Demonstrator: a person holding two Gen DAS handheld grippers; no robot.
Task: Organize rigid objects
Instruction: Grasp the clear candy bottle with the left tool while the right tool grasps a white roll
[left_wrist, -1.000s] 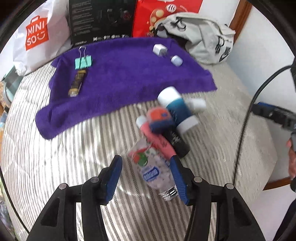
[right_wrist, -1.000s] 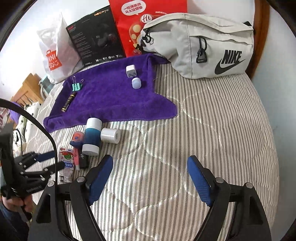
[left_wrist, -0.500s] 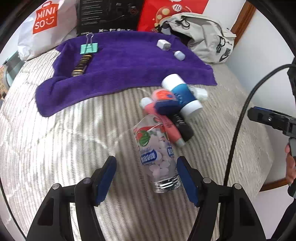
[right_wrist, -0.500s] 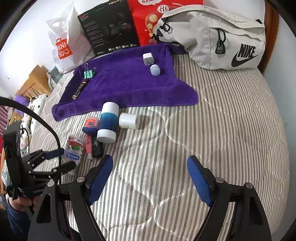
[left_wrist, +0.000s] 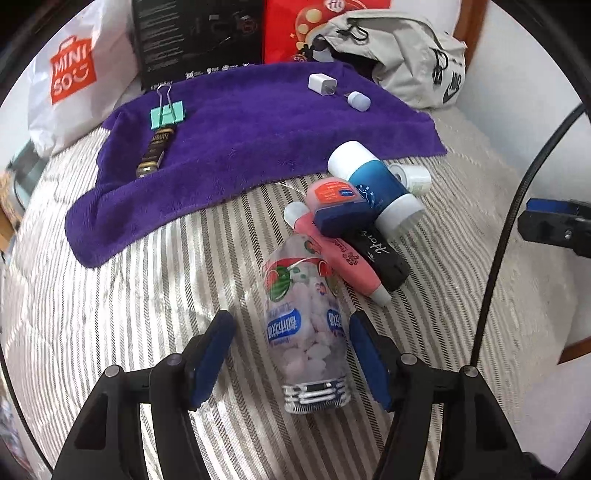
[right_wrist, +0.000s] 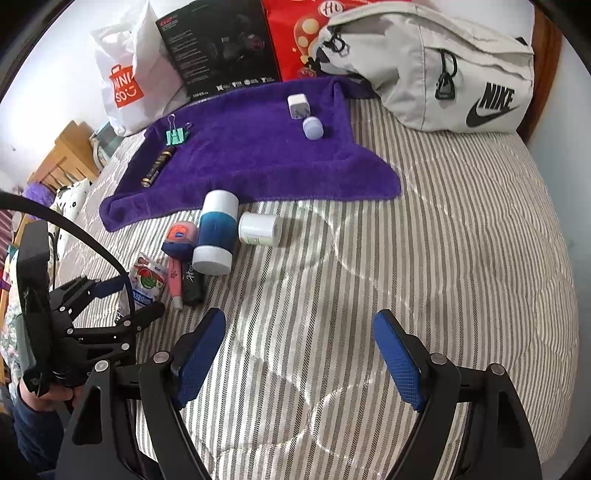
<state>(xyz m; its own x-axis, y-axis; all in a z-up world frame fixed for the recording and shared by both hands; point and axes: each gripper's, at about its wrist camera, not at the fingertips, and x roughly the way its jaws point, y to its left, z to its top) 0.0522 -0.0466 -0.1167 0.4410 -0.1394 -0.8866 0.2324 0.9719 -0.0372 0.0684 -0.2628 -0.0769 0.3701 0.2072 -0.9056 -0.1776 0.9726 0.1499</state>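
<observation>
Both grippers share one build. The left gripper (left_wrist: 290, 354) has black angular arms with silver round screws at the joints and blue pads (left_wrist: 212, 356) lining its fingers. The right gripper (right_wrist: 299, 363) matches it; its blue pads (right_wrist: 400, 371) carry a fine cross-hatched texture. A black cable (left_wrist: 506, 229) curves past in the left view. A hand (right_wrist: 40, 397) grips the left gripper's black handle.

Clear candy bottle (left_wrist: 306, 332) lies on its side between the open left jaws, silver cap toward camera, untouched by either pad. Pink tube (left_wrist: 340, 254), black tube (left_wrist: 380, 251), blue-white cylinder (left_wrist: 373, 184) piled just beyond.
</observation>
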